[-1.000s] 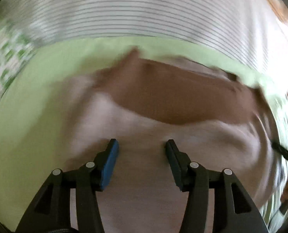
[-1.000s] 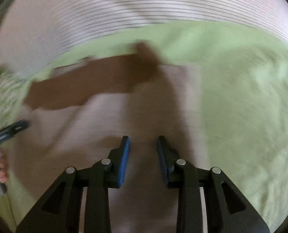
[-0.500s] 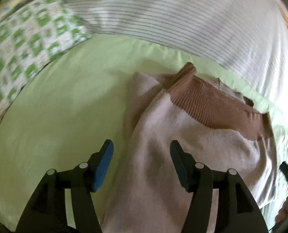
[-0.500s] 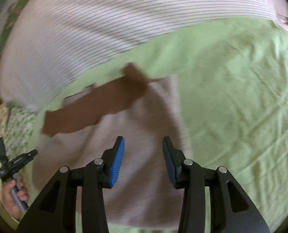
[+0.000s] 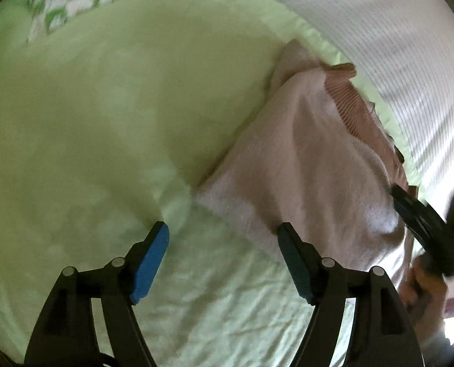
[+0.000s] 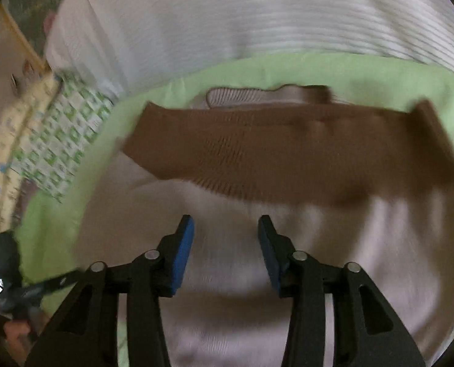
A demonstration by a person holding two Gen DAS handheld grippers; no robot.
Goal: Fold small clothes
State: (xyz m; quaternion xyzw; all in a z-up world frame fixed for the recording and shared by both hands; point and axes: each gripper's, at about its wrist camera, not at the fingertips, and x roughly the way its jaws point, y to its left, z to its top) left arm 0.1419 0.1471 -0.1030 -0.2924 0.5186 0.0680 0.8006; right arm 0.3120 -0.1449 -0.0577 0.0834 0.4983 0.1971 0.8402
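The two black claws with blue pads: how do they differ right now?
The left gripper is spread wider than the right gripper; both are opening. The left one hangs over the green sheet at the corner of the pink garment, with nothing between its pads. The right one hangs over the middle of that garment, below its brown ribbed band. Both point down at the bed and hold nothing.

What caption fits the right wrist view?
Right gripper, fingers opening with nothing between them, above a pale pink garment with a brown ribbed band on a green sheet.
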